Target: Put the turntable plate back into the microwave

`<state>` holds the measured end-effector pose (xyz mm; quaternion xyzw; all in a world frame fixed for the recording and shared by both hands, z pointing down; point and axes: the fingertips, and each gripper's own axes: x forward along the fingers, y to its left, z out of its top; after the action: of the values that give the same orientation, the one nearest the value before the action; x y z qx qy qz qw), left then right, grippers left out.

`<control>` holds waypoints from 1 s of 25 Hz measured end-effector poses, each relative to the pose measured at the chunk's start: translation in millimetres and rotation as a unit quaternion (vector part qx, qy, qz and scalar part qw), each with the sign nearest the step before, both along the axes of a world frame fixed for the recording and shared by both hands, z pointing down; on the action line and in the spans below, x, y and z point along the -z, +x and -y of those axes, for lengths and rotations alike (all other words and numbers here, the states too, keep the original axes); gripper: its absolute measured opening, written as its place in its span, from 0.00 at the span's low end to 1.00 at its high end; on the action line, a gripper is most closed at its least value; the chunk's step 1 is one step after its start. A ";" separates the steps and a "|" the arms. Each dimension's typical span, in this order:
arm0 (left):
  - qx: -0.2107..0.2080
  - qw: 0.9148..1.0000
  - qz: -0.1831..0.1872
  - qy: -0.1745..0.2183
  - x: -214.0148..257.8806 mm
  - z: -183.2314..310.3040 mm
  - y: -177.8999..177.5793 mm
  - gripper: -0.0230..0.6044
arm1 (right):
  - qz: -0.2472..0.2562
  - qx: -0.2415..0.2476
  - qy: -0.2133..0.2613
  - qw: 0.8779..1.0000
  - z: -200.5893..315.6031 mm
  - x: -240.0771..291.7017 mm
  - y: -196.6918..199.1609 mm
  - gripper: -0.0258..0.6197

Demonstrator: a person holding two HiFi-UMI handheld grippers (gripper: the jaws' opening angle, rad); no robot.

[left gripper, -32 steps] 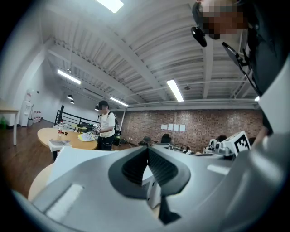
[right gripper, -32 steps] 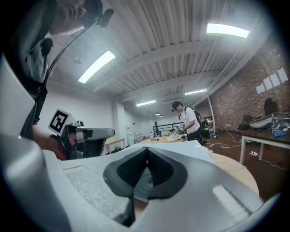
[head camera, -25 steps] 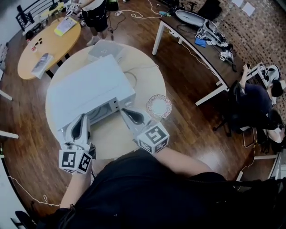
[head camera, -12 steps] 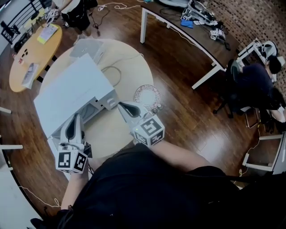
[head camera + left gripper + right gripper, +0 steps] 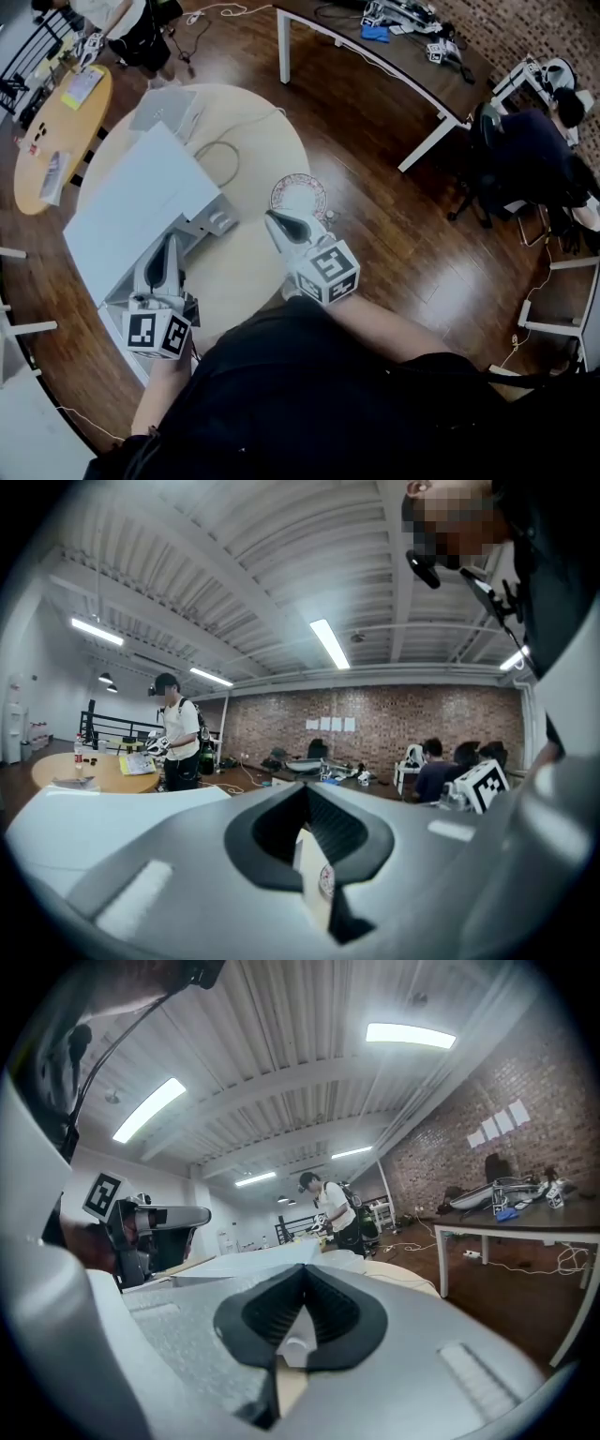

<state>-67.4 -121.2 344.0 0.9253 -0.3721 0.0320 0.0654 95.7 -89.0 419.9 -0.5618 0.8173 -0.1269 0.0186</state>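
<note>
Right gripper [image 5: 274,218] is clenched shut on nothing, tips just short of the turntable plate [image 5: 300,195] at the counter's [image 5: 246,277] right edge. Left gripper [image 5: 170,242], also shut and empty, is over by the microwave [image 5: 131,206], so right's clearly nearer.

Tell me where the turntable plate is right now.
In the head view, the turntable plate lies near the right edge of the round table, right of the microwave and just past the tip of the right tongs.
</note>
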 end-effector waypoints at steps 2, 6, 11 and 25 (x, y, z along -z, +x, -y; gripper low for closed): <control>-0.009 1.000 0.001 0.002 0.3 2.7 9.3 0.05 | 0.000 -0.009 0.000 1.000 -1.2 -1.3 8.7 0.04; -0.027 1.000 0.004 0.003 -5.2 4.1 31.9 0.05 | -0.001 -0.027 -0.003 1.000 -9.7 -6.3 28.6 0.04; -0.055 0.998 0.005 0.005 -8.5 3.5 60.2 0.05 | -0.003 -0.056 -0.014 0.998 -21.2 -14.4 56.3 0.04; -0.106 0.994 0.016 -0.007 -35.9 -5.2 108.7 0.05 | -0.008 -0.085 -0.032 0.996 -37.3 -30.6 84.9 0.04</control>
<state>41.4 -115.9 379.9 0.9584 -0.2729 0.0563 0.0617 180.7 -51.7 450.5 -0.6304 0.7622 -0.1467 0.0048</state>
